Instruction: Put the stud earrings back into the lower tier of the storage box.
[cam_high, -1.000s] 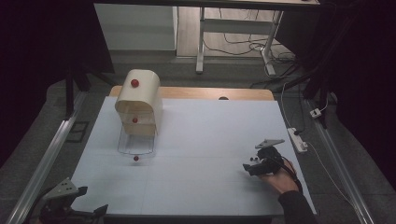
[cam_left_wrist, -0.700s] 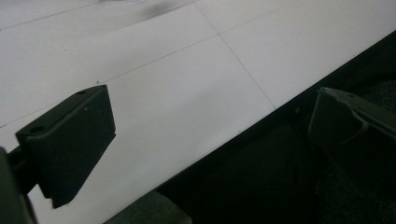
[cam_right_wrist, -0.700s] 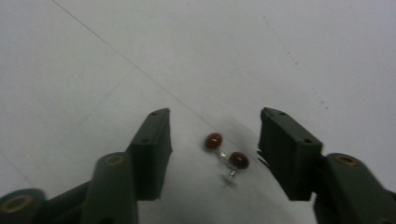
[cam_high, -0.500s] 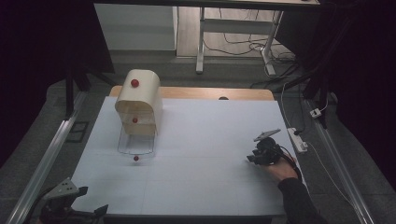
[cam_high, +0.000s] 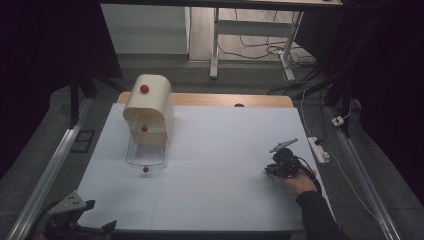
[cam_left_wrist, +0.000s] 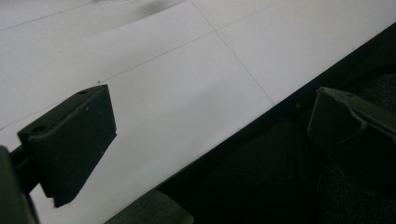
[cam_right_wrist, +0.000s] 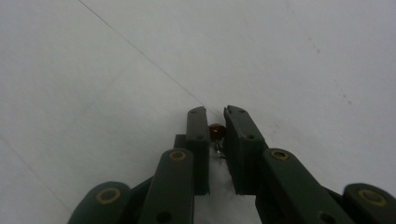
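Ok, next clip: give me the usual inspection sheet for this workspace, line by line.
Surface: white table top, bare across the middle.
Job's things: cream bread-box-like container with red knobs, its clear door lying open in front; a small reddish-brown bead-like piece sits between the right gripper's jaws.
Clutter: nothing seen.
Grippers: left gripper at the near-left table edge, jaws wide apart; right gripper low over the table, jaws nearly closed on the piece.
Cables: power strip at the table's right edge; cables on the floor behind.
Surroundings: dark room, desk frame behind.
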